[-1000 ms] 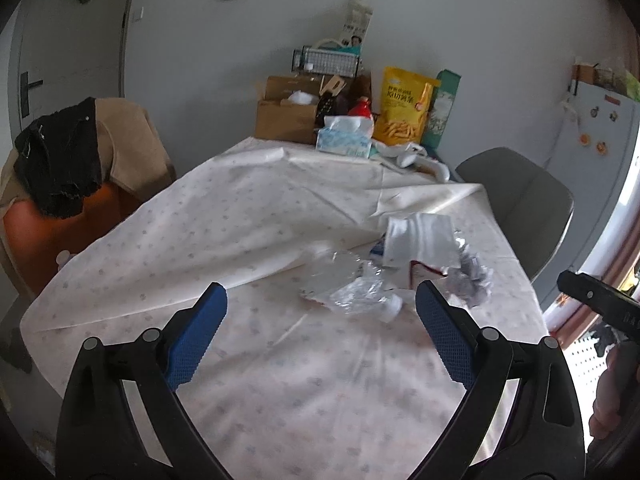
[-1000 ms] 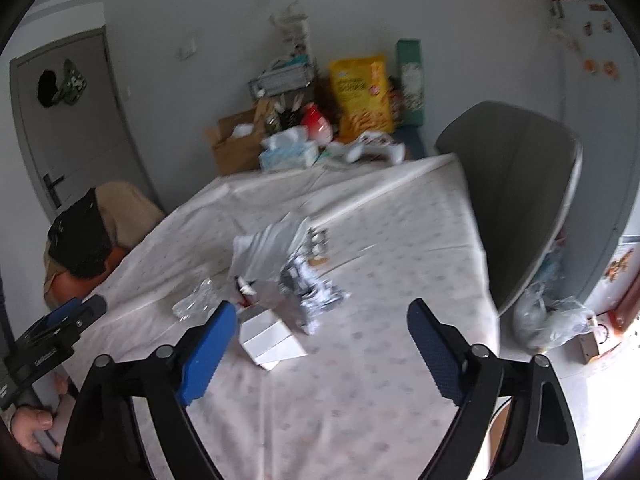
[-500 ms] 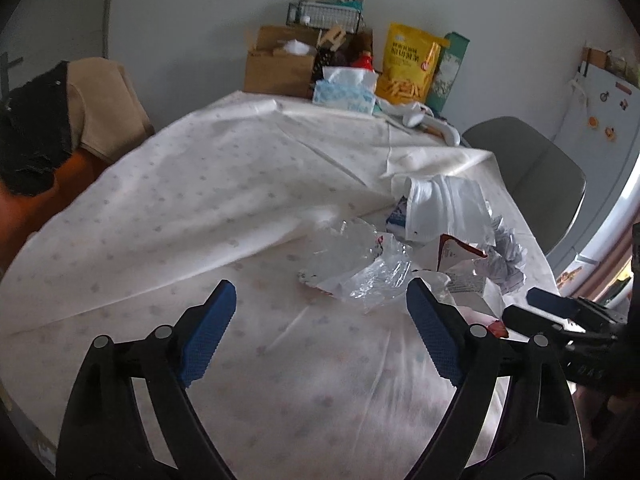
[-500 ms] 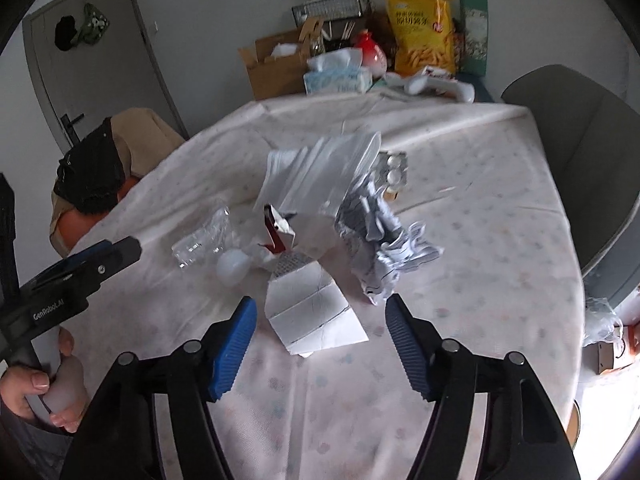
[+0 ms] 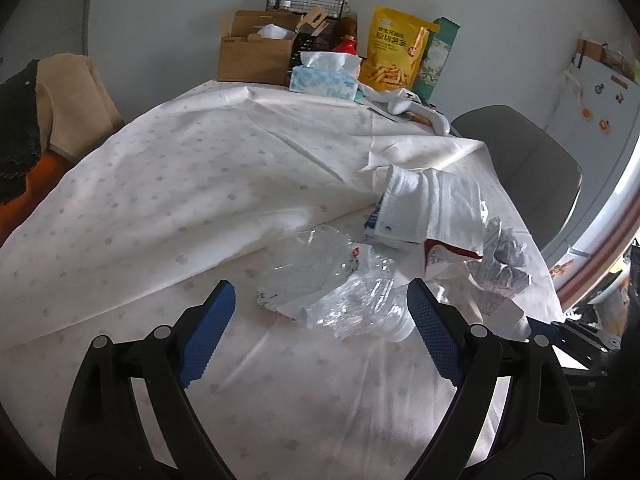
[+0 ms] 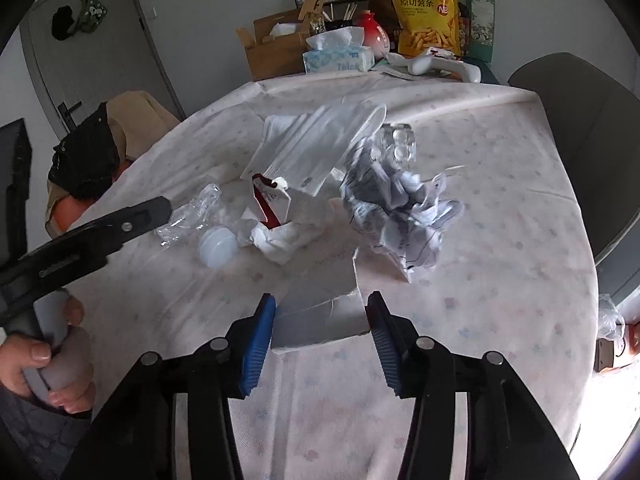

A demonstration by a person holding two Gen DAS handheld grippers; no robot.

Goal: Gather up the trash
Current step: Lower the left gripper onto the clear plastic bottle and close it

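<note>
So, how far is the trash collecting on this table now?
Nothing looks collected yet. The right gripper is closing on the flattened white box, which sits between its fingers. The left gripper is open before the crushed clear plastic bottle. The crumpled paper, torn red-and-white wrapper and white plastic bag remain on the tablecloth.

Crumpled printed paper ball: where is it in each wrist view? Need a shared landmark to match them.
Left wrist: paper ball at right of centre, near the table's right edge, beyond the right finger of the left tool.
Right wrist: paper ball just right of centre, beyond the white box between the right tool's fingers.
Shared landmark: yellow snack bag at the table's far end.
</note>
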